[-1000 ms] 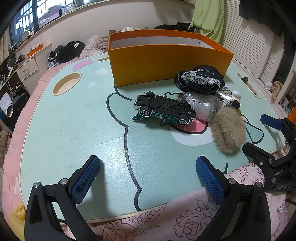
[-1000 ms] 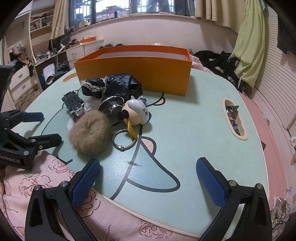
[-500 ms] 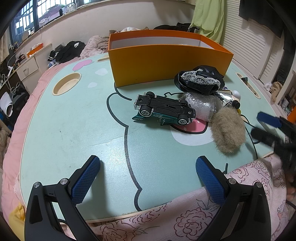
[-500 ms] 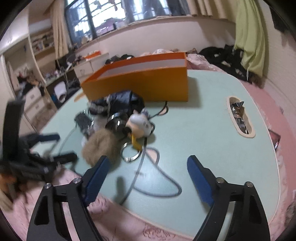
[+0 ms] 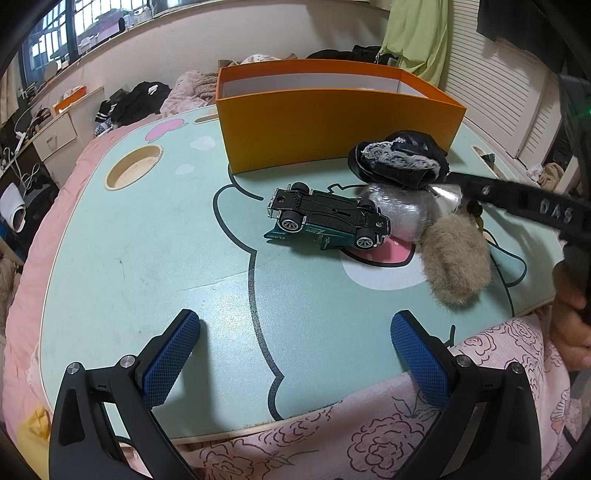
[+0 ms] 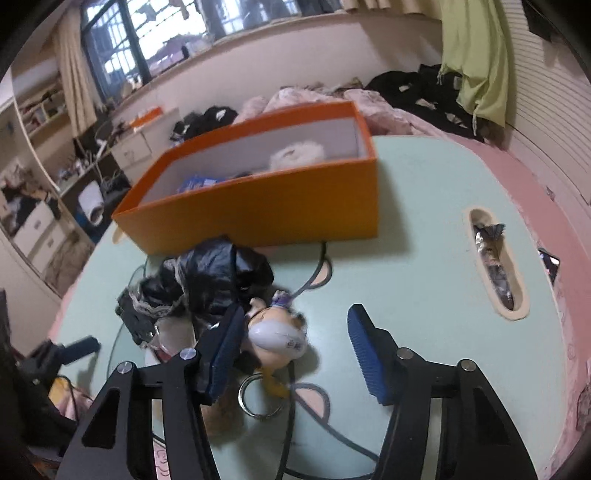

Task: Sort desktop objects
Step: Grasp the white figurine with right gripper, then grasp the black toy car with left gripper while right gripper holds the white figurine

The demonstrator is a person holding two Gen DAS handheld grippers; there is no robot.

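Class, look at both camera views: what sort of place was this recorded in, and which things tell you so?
Most likely a lived-in bedroom. A mint-green cartoon-print table sits over pink floral bedding, dark clothes lie heaped behind it, and a white drawer unit stands by the window.

— What sort of place is this?
— A lived-in bedroom at home. A low cartoon-printed table [image 5: 147, 258] sits on a bed with a pink floral quilt [image 5: 388, 424].
— What else says so?
— Clothes heaped along the wall [image 6: 424, 85], a green garment hanging up [image 6: 476, 55], a white drawer unit [image 5: 55, 136], curtains [image 6: 74, 74] at a barred window [image 6: 155, 33].
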